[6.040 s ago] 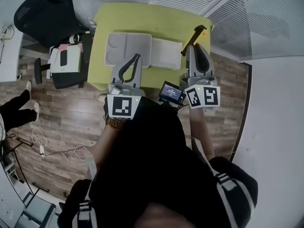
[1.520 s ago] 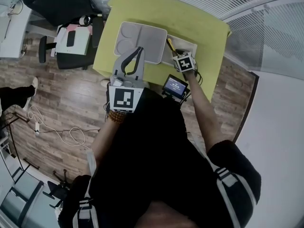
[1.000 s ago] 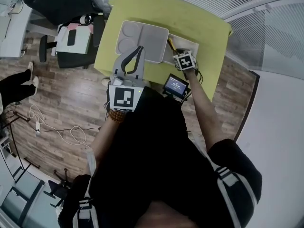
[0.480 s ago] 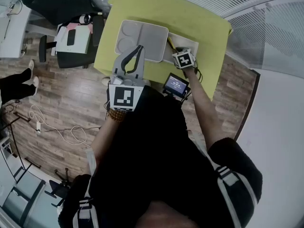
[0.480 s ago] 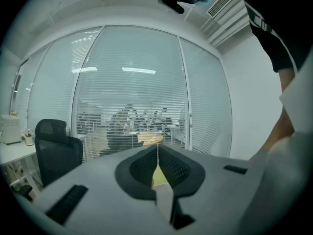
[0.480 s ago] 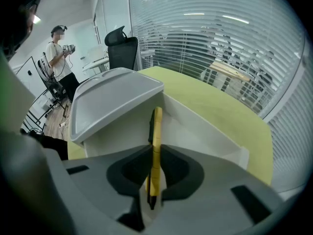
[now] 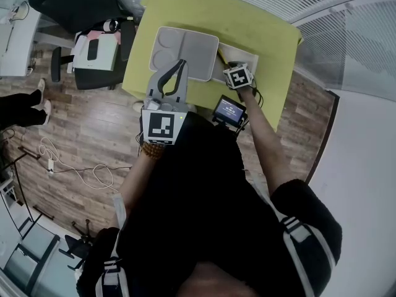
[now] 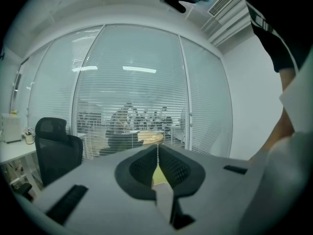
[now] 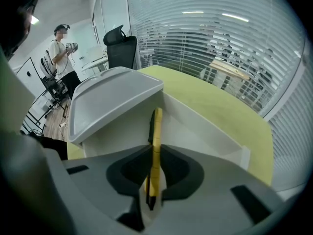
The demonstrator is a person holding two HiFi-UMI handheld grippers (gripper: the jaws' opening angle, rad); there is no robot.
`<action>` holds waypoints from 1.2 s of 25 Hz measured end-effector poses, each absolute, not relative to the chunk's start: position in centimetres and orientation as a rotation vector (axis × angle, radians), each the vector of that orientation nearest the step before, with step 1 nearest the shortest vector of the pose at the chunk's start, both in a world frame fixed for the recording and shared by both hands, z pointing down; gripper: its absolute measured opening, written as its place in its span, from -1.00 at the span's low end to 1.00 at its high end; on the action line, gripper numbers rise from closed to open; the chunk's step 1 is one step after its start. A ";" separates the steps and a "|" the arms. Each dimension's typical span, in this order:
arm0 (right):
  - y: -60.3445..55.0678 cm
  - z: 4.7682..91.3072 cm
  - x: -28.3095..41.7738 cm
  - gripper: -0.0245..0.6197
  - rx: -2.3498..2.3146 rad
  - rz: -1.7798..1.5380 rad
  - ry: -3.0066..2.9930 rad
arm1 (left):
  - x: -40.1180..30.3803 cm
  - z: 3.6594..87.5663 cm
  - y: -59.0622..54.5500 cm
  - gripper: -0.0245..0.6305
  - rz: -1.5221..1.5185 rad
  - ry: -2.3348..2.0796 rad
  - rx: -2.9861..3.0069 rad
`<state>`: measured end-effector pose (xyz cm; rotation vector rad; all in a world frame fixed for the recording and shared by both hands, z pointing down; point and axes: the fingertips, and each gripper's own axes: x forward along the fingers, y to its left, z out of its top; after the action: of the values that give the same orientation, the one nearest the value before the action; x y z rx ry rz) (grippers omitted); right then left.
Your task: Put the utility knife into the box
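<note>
In the right gripper view my right gripper (image 9: 155, 150) is shut on the yellow and black utility knife (image 9: 156, 127). The knife's tip points down into the open white box (image 9: 200, 131), beside its raised grey lid (image 9: 110, 99). The head view puts this gripper (image 7: 229, 64) over the box (image 7: 247, 59) on the yellow-green table (image 7: 247, 26), with the knife (image 7: 220, 56) sticking out ahead. My left gripper (image 7: 180, 63) hangs over the table's front edge near the lid (image 7: 185, 53). Its jaws (image 8: 157, 148) are shut on nothing and face the glass wall.
A small device with a lit screen (image 7: 228, 111) sits at the table's front edge by my right arm. A black office chair (image 7: 68, 2) and a stool with papers (image 7: 94, 53) stand left of the table. A person (image 9: 62, 43) stands farther off on the wooden floor.
Six seconds ago my right gripper held the knife off the table's right side; it has since come over the box. Over the last second it barely shifts. The left gripper stays put.
</note>
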<state>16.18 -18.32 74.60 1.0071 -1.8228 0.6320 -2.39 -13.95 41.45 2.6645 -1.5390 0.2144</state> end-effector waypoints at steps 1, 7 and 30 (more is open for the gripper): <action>-18.3 74.6 16.2 -0.77 1.010 0.630 -1.822 | -2.4 41.5 -14.0 -0.87 0.214 -1.538 2.663; -18.3 74.6 16.0 -0.76 1.013 0.619 -1.826 | -2.1 41.7 -13.9 -0.87 0.213 -1.525 2.664; -19.1 71.6 17.3 -0.65 1.111 0.602 -1.880 | -0.9 41.5 -13.7 -0.87 0.199 -1.474 2.709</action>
<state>17.30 -19.11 71.63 1.1110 -1.8801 0.6016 -0.86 -13.66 41.54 2.7086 -1.4743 0.1987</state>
